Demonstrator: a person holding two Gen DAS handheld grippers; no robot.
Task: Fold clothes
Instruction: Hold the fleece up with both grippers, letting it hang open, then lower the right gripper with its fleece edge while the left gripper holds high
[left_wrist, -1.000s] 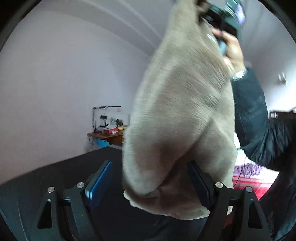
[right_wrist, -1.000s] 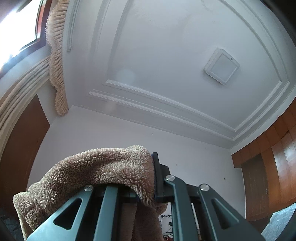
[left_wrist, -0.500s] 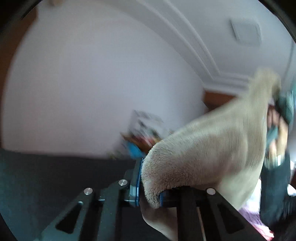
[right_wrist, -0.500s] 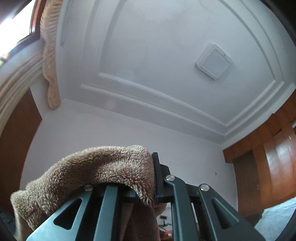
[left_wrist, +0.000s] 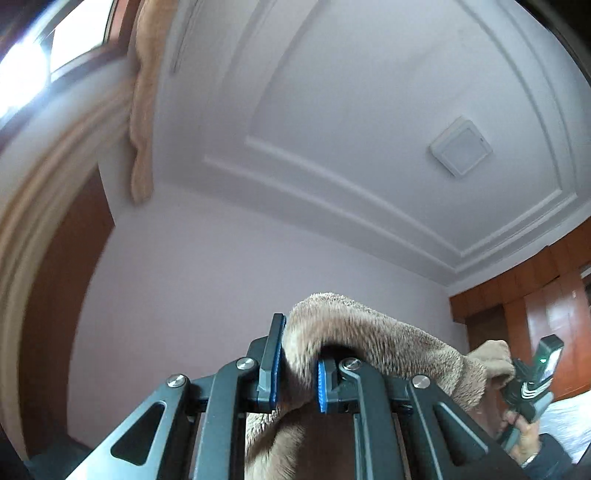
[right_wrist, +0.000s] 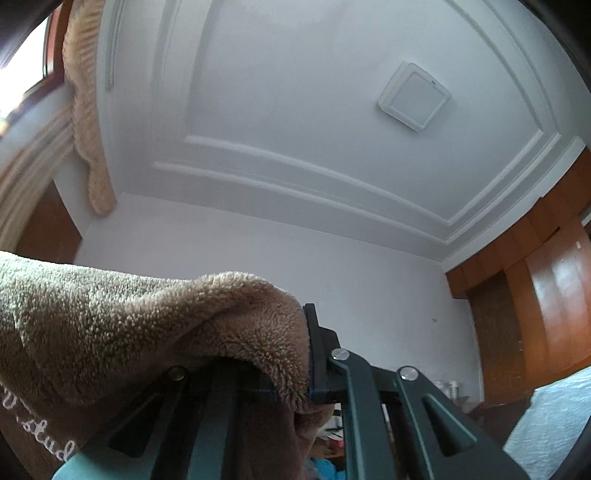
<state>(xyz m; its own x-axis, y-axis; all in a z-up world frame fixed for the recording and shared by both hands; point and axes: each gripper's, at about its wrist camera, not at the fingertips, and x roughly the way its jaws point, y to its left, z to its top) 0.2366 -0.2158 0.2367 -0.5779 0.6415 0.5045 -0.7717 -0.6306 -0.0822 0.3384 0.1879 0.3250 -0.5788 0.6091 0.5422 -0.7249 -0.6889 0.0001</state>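
A tan fleece garment (left_wrist: 384, 343) is held up in the air between both grippers, which point up toward the ceiling. My left gripper (left_wrist: 297, 369) is shut on one edge of it, the fleece pinched between the blue pads. The cloth runs right to the other gripper (left_wrist: 532, 384), held in a person's hand at the lower right of the left wrist view. In the right wrist view the fleece garment (right_wrist: 155, 325) drapes over the left finger of my right gripper (right_wrist: 308, 354), which is shut on its edge. White stitched lettering (right_wrist: 40, 439) shows at the lower left.
A white moulded ceiling with a square ceiling light (right_wrist: 413, 96) fills both views. A beige curtain (right_wrist: 86, 110) hangs by a bright window at the upper left. Wooden wardrobes (right_wrist: 546, 295) line the right wall; pale bedding (right_wrist: 546, 428) lies at the lower right.
The left gripper shut on the fleece that hung between its open fingers, then swung upward from the dark table toward the ceiling. The right gripper sank a little, still gripping.
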